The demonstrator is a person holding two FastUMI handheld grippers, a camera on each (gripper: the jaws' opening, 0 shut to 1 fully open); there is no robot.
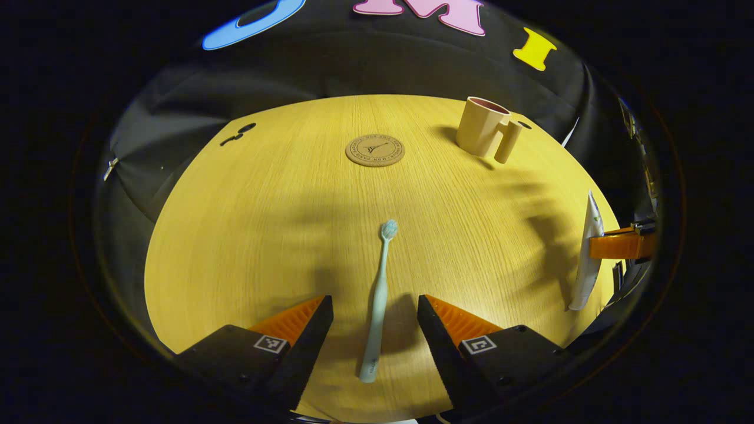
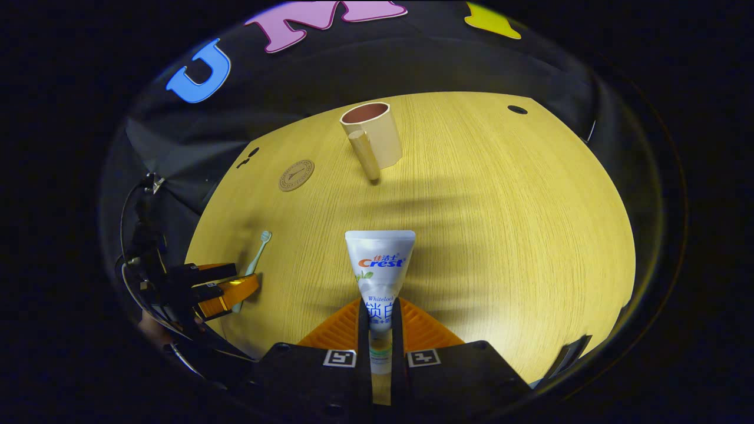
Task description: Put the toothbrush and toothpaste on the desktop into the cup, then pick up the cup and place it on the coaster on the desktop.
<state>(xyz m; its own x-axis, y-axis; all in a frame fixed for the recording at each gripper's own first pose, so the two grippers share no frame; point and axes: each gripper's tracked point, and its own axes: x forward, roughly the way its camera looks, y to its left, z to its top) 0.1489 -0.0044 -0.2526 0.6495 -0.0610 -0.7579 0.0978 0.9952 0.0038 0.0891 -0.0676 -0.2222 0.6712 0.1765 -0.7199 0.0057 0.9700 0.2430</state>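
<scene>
Right claw [image 2: 380, 321] pinches flat, glossy toothpaste tube [image 2: 380, 265].

"Crest" (bold) on toothpaste [image 2: 380, 271]

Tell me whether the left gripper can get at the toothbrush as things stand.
Probably yes. The left gripper is open, its fingers either side of the toothbrush, which lies flat on the desktop with nothing over it. The toothpaste is off in the right gripper.

My left gripper [image 1: 375, 321] has blocky matte bodies, each with a square coded marker; my right gripper [image 2: 380, 330] carries matching markers.
</scene>
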